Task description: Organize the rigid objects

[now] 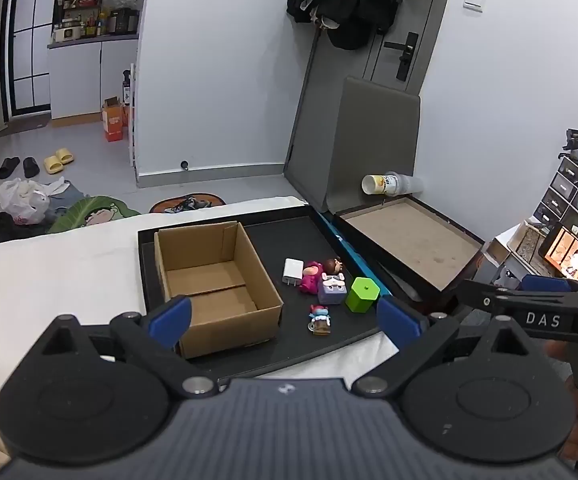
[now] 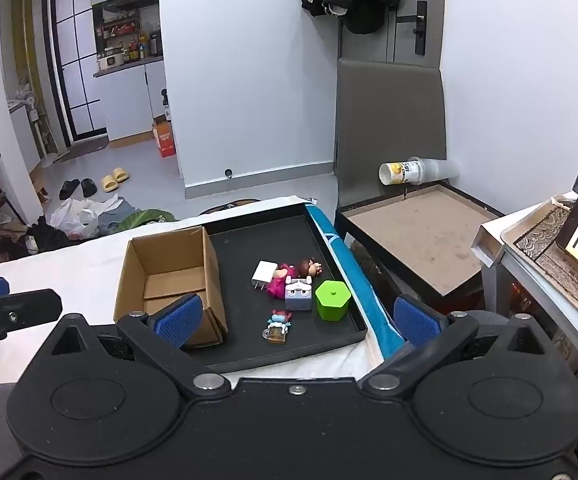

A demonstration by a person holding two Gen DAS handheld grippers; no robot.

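Toys and small hard things lie loose on the black tray (image 1: 329, 236), right of the empty cardboard box (image 1: 209, 272) that stands in the same tray: a white charger (image 1: 293, 272), a pink doll (image 1: 312, 278), a small cube figure (image 1: 332, 289), a green hexagonal pot (image 1: 362, 294) and a little figurine (image 1: 319, 320). I hold the left gripper (image 1: 285, 316) and the right gripper (image 2: 295, 316) above the near edge, fingers wide apart on both, nothing between them. I judge the figurine the easiest first pick, since it stands clear of the cluster; I would come down square over it and lift before crossing to the box. My left view shows a hand behind the right gripper; my right view shows the metal bench (image 2: 489, 240) beside the bed.
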